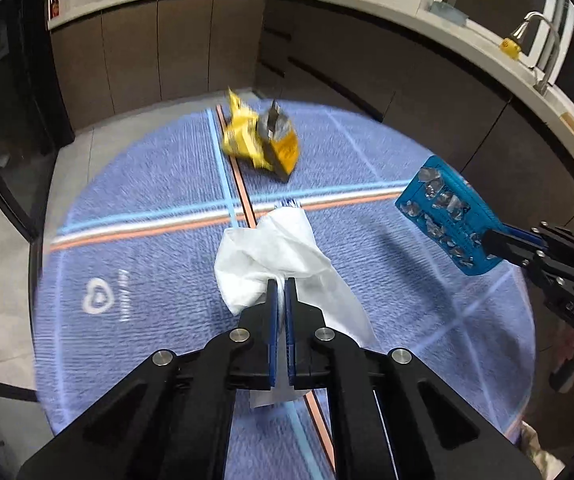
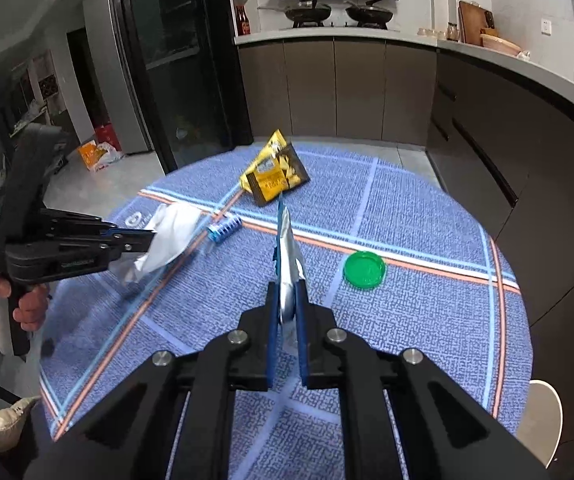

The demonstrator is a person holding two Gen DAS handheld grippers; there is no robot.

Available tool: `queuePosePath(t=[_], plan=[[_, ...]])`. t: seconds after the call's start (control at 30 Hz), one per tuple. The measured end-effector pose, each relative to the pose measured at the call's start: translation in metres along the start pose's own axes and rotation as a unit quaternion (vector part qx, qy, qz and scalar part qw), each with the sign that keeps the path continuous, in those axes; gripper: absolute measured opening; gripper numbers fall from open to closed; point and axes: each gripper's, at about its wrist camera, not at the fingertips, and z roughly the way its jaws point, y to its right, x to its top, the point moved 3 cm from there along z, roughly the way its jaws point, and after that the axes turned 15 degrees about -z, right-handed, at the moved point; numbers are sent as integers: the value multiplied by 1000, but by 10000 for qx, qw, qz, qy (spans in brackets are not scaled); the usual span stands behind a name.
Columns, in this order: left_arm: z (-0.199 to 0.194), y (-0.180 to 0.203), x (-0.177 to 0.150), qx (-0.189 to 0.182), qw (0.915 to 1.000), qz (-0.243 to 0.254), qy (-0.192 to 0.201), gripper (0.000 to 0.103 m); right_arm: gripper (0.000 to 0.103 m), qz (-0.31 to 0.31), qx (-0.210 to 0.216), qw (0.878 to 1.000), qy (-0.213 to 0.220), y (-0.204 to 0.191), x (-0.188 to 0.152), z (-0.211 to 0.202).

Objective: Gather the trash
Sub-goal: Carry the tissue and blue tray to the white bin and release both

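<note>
Slippage threatens both loads above the table (image 2: 427,320): left gripper (image 1: 281,284) jaws pinch only a tissue (image 1: 271,252) fold, right gripper (image 2: 287,292) jaws grip the blister pack (image 1: 449,216) by its edge, beside the yellow wrapper (image 2: 275,174).

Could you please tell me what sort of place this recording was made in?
A home kitchen, most likely: two woks sit on a stove under a hood, a faucet stands over the counter, and a cutting board leans against the wall.

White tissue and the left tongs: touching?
Touching. The left wrist view shows the left tongs shut on the white tissue, its folds pinched between the fingers.
</note>
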Motion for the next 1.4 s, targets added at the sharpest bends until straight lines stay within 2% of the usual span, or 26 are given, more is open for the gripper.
queuePosePath(t=[0.17,0.33,0.6,0.83,1.0,1.2,1.4], plan=[[-43,21,6,-189,9994,110,261,3,10,17,-87,9995,301,-2,6,-32],[-80,69,12,-572,9961,398,535,3,10,84,-284,9974,650,2,5,-77],[-96,159,4,-1092,9860,1083,637,3,10,374,-865,9918,863,34,-27,-147],[-76,229,-12,-1522,9756,1525,423,3,10,914,-1446,9814,874,79,-79,-196],[-54,276,-28,-1769,9683,1758,140,3,10,1226,-1762,9740,721,104,-118,-214],[-25,335,-46,-2017,9586,1995,-236,3,10,1718,-2005,9629,552,135,-171,-224],[13,378,-64,-2104,9510,2187,-595,3,10,2204,-2064,9527,356,161,-219,-212]])
